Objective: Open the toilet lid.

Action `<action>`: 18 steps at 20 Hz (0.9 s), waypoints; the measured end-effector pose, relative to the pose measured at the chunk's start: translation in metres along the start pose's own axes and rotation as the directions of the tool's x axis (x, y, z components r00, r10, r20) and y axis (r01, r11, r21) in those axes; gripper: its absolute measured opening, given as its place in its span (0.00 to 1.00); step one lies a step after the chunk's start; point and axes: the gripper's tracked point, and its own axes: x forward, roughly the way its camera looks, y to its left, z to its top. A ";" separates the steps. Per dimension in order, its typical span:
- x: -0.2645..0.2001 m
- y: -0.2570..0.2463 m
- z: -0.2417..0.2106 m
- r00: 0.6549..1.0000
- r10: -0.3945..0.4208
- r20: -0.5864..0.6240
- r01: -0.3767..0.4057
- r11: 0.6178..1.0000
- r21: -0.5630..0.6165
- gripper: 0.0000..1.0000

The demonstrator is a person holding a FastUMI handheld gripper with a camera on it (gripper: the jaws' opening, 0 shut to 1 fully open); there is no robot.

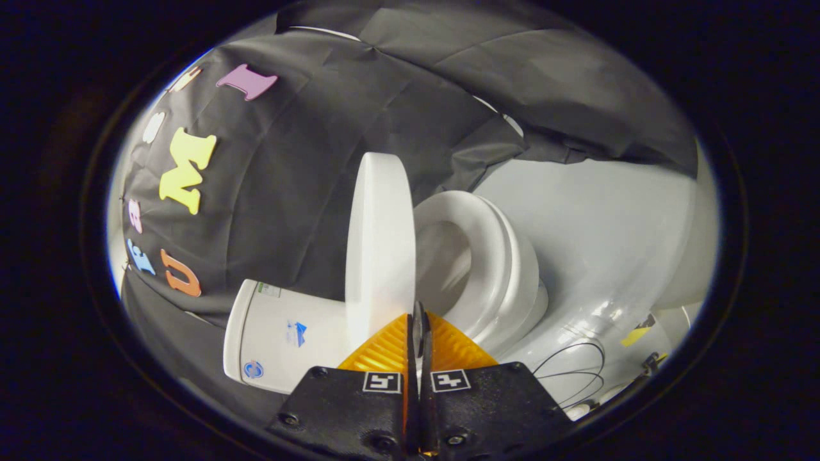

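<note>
At centre frame, straight above the tongs (419,333), the lid (379,246) stands on edge with its long axis running up the picture, swung clear of the seat (493,256) to its right, while the orange fingers sit pressed together, gripping nothing.

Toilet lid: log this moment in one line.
lid: raised off seat | hand-held gripper: shut, at lid edge | tank: behind lid

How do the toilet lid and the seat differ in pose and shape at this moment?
The toilet lid is swung up off the bowl, seen edge-on just ahead of the closed gripper; the seat lies on the bowl. The lid is a solid slab; the seat is an open ring. Both are white.
</note>
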 end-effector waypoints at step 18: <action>-0.016 0.056 -0.005 0.999 -0.008 0.050 0.016 0.986 -0.164 0.04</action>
